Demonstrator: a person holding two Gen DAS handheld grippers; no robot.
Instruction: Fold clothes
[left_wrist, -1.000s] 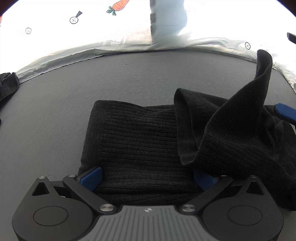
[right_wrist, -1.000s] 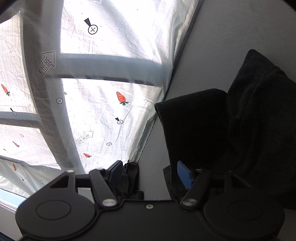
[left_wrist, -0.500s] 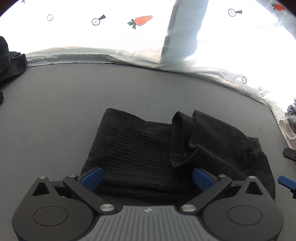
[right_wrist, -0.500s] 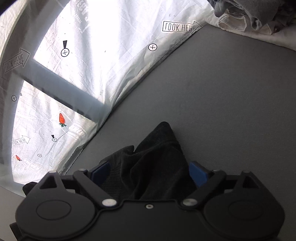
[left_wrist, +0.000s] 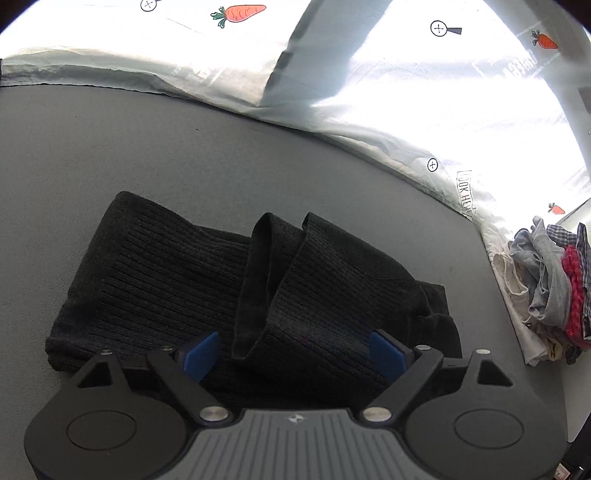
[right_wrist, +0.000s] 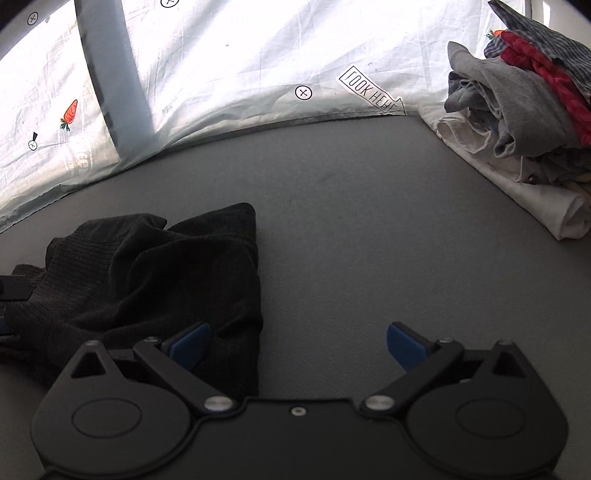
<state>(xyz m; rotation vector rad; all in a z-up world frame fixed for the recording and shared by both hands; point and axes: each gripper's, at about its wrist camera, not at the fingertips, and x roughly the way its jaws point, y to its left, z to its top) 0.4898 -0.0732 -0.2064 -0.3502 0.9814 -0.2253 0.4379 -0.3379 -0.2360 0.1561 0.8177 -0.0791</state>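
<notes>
A black ribbed knit garment (left_wrist: 177, 291) lies folded on the grey table (left_wrist: 110, 155), with a folded flap (left_wrist: 332, 280) resting across its right half. My left gripper (left_wrist: 293, 350) hangs over the garment's near edge; its jaws are closing with fabric between the blue pads (left_wrist: 201, 350), which stand apart from it. In the right wrist view the same garment (right_wrist: 147, 280) lies at the left. My right gripper (right_wrist: 298, 347) is beside the garment's right edge, jaws opening wide, its left finger (right_wrist: 190, 345) at the cloth and the gap over bare table (right_wrist: 369, 221).
A heap of mixed clothes (left_wrist: 550, 288) (right_wrist: 517, 110) sits at the table's right end. A white sheet printed with carrots (left_wrist: 369, 92) (right_wrist: 240, 74) hangs behind the table's far edge. Bare grey surface lies between garment and heap.
The right gripper let go of the raised black flap, which dropped onto the garment, then swung away to the garment's right edge. The left gripper's jaws have narrowed and its view turned rightward.
</notes>
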